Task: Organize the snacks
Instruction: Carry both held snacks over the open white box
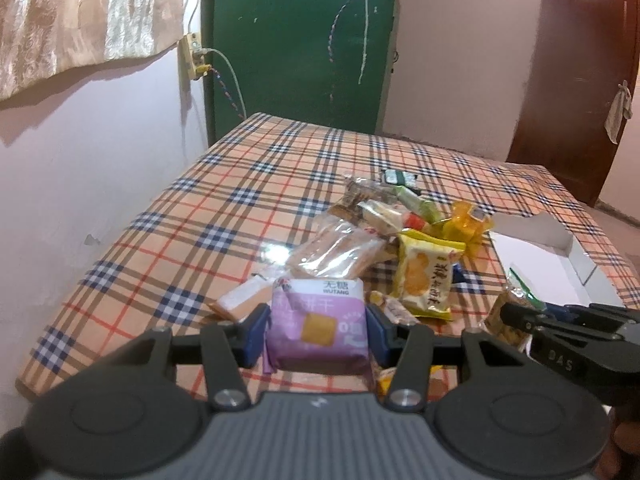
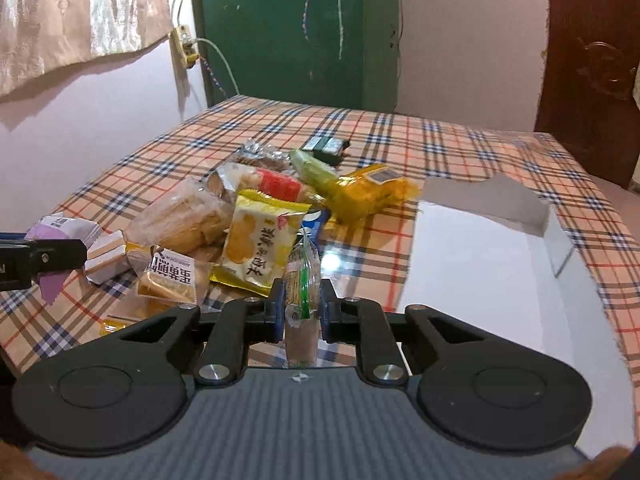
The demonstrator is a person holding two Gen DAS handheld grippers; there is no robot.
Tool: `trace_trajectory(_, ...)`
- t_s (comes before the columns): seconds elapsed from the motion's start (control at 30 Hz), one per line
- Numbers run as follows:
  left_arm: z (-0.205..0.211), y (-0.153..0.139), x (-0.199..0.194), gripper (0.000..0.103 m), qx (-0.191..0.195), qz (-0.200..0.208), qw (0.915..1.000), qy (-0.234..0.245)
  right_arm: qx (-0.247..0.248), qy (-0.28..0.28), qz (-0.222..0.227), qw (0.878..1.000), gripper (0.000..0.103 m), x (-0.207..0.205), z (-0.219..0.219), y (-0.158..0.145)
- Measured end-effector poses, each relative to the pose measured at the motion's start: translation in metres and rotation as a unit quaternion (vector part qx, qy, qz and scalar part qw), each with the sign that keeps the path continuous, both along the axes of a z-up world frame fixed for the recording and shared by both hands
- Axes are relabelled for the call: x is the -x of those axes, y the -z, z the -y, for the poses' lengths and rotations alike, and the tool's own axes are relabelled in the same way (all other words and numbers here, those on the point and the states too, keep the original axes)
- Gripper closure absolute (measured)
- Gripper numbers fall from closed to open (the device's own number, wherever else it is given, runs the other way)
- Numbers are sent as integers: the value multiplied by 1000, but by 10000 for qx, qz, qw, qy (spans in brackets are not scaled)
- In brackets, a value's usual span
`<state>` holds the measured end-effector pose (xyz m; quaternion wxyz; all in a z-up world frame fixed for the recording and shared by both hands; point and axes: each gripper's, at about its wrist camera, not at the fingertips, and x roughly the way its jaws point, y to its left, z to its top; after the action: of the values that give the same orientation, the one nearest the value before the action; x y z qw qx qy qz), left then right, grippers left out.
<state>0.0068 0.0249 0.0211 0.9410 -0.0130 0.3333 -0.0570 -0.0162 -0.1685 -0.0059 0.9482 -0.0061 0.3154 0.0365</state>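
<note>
Now holding one snack in each gripper, both lifted just off the checked surface (image 2: 460, 136). Left gripper (image 1: 318, 330): fingers clamped on the flat sides of a purple biscuit packet (image 1: 318, 326), its face turned up toward the camera, sitting nearer than the snack pile (image 1: 400, 232) and left of it. Right gripper (image 2: 302, 310): fingers pressed close together on a slim clear packet with a green stripe (image 2: 303, 276), standing on edge, long axis running away from the fingers toward the pile.

Judging the coming move as a carry to the white box (image 2: 480, 248), lying open and empty-looking to the right of the pile. Box lying right of and just ahead of the right-hand fingers, so the right hand being the nearer one; the left hand needing to cross in front of the pile to reach it.

Seeing, from the right wrist, most of the box floor, one low wall and the left gripper at the far left edge. Seeing, from the left wrist, only a corner of the box (image 1: 560, 256) beyond the right gripper (image 1: 516, 314), but the purple packet's printed face in full.
</note>
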Motion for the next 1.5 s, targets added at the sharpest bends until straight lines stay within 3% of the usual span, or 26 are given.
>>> trace_trajectory(0.57, 61, -26, 0, 53, 30, 209, 9978, 636, 152, 533, 582, 9968, 85, 38, 46, -54)
trace_trajectory(0.93, 118, -42, -18, 53, 97, 237, 9934, 1115, 166, 1015, 668, 9925, 85, 47, 91, -70)
trace_trajectory(1.5, 203, -62, -53, 53, -203, 376, 9863, 1596, 116, 1466, 832, 9856, 85, 39, 161, -103)
